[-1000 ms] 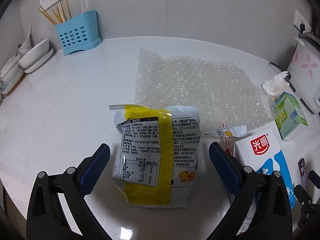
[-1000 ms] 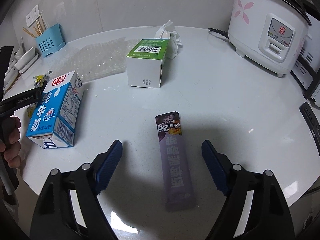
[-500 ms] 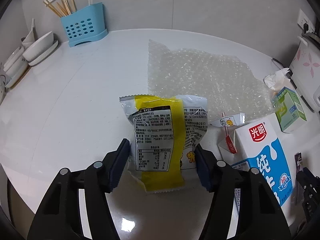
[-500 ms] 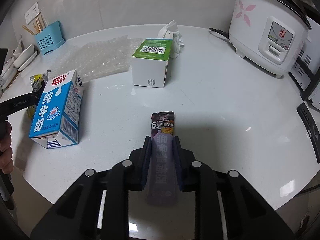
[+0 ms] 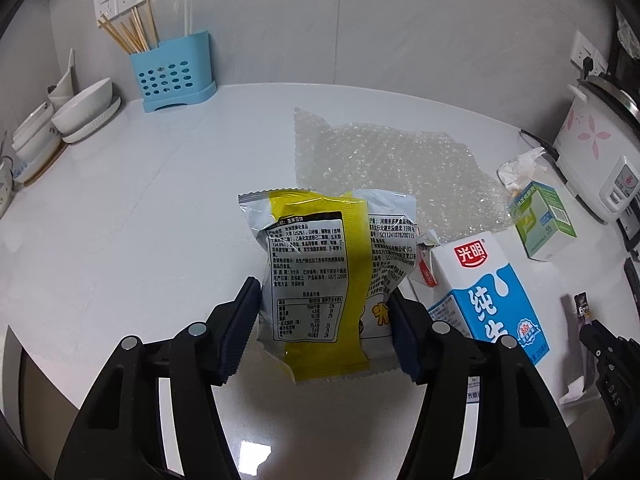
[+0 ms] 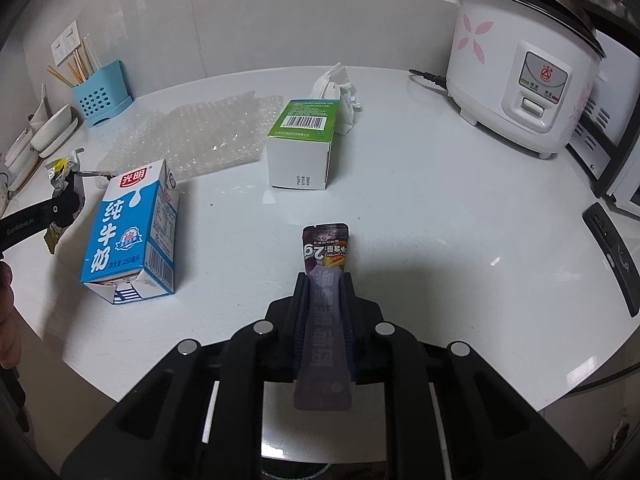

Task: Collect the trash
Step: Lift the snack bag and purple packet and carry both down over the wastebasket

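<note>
My left gripper (image 5: 322, 320) is shut on a yellow and silver snack bag (image 5: 320, 264) and holds it lifted off the white table (image 5: 140, 208). My right gripper (image 6: 325, 312) is shut on a purple stick sachet (image 6: 325, 276), raised above the table. A blue and white milk carton (image 6: 134, 232) lies on its side between the grippers; it also shows in the left wrist view (image 5: 488, 292). A green and white box (image 6: 304, 144), a crumpled tissue (image 6: 340, 88) and a sheet of bubble wrap (image 5: 380, 176) lie further back.
A white rice cooker (image 6: 520, 64) stands at the back right with its cord. A blue chopstick holder (image 5: 172, 76) and stacked white bowls (image 5: 80, 112) stand at the back left. A dark remote (image 6: 612, 264) lies at the right edge.
Both grippers closed from wide open, the left on the snack bag and the right on the purple sachet. Both items have since been lifted off the table.
</note>
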{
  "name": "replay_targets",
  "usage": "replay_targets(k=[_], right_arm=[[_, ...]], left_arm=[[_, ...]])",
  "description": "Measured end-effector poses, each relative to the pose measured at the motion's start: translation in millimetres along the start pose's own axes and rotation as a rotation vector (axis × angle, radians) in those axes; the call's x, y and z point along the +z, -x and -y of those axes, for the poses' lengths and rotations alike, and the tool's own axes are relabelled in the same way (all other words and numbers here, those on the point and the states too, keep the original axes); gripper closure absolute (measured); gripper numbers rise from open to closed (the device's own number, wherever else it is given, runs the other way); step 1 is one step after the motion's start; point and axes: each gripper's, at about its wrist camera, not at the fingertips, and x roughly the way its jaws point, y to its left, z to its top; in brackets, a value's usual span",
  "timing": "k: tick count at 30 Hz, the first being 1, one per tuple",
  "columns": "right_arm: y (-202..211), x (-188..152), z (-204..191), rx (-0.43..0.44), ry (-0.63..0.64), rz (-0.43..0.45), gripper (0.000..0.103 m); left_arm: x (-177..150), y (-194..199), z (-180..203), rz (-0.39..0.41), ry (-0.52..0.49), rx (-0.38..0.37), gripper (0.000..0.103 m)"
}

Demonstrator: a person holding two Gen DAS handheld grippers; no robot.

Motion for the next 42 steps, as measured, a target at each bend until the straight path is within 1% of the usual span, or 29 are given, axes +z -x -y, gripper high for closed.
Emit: replay_targets(k=[10, 17, 19, 25, 28, 32, 35, 39, 42], right_arm=[[40.7, -12.3, -9.5, 0.018, 0.014, 0.077, 0.088], [74.9, -35.3, -19.2, 0.050, 0.024, 0.131, 0.088], [83.8, -43.2, -23.1, 0.060, 0.028, 0.148, 0.088], [108.3, -75.9, -35.5, 0.105, 0.041, 0.189, 0.088], [119.0, -97.2, -40.0, 0.124, 0.047, 0.213, 0.088], [130.6, -128.4, -44.6, 0.137, 0.046, 0.245, 0.088], [134.7, -152.8, -46.6, 0.147, 0.043, 0.256, 0.088], [131.6, -186.3, -47.8, 0.146, 0.034, 0.254, 0.088], [122.4, -212.8, -49.4, 0.133, 0.030, 0.242, 0.088]], left_arm=[[-27.0, 57.2, 3.3, 0.071, -0.021, -0.048, 0.043], [-57.8, 97.3, 4.8, 0.113, -0.027, -0.072, 0.043], [-69.4, 106.6, 4.3, 0.117, -0.027, -0.092, 0.043], [-113.4, 126.6, 0.8, 0.130, -0.039, -0.117, 0.043], [-138.6, 133.8, 0.5, 0.135, -0.049, -0.126, 0.043], [-174.6, 143.2, 1.1, 0.138, -0.062, -0.156, 0.043], [-202.8, 146.4, 1.9, 0.123, -0.067, -0.191, 0.043], [-239.9, 142.9, 3.7, 0.096, -0.070, -0.219, 0.043], [-266.6, 135.5, 6.7, 0.087, -0.085, -0.201, 0.043]])
